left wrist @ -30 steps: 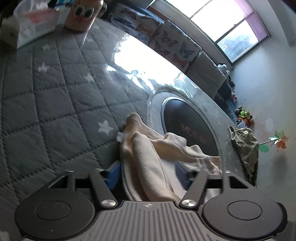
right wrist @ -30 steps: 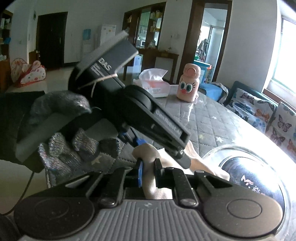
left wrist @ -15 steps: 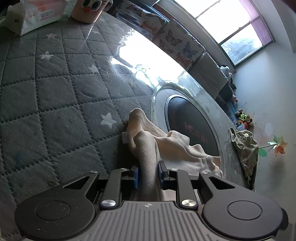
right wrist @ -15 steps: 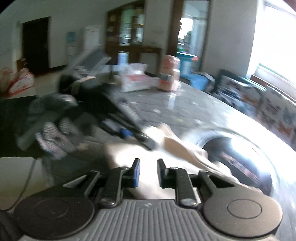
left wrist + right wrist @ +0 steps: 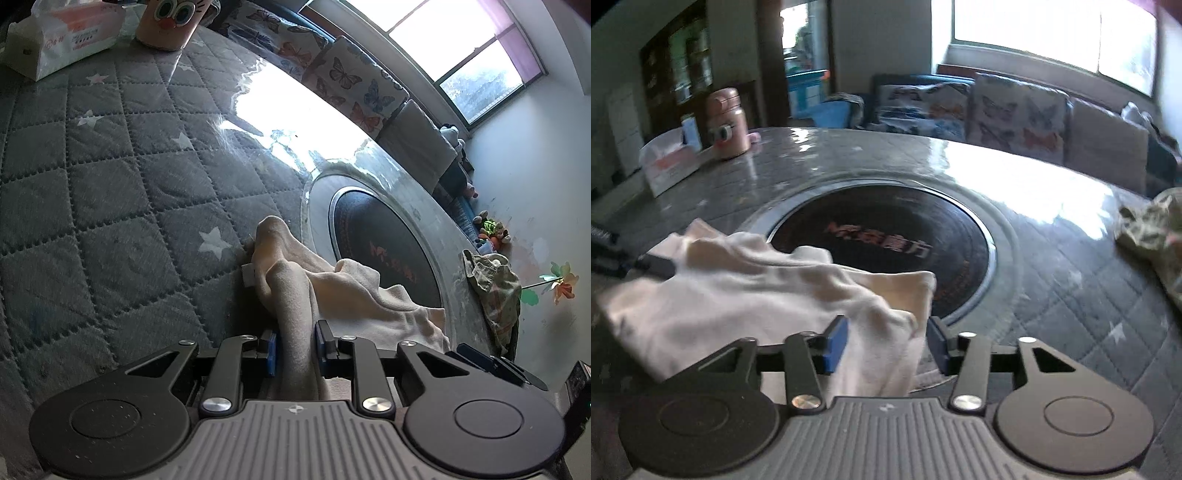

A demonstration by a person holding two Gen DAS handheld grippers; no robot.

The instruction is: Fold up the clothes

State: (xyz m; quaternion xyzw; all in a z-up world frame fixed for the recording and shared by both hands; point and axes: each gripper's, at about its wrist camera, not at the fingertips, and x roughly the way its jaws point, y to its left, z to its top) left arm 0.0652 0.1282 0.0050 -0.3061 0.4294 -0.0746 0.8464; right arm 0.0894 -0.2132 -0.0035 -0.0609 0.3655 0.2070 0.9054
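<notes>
At the far edge of your quilted grey table cover (image 5: 110, 192) stands a tissue pack (image 5: 62, 40), and just beside it a pink bottle with cartoon eyes (image 5: 170, 18). A round black inset (image 5: 886, 251) sits mid-table. Behind you see butterfly cushions (image 5: 1019, 110), a bright window (image 5: 1052, 33) and a paper pinwheel (image 5: 561, 286).

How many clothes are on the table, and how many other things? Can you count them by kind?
Clothes: 2, the cream garment and the camouflage garment
Tissue packs: 1, the tissue pack
Bottles: 1, the pink bottle
Total: 4
</notes>
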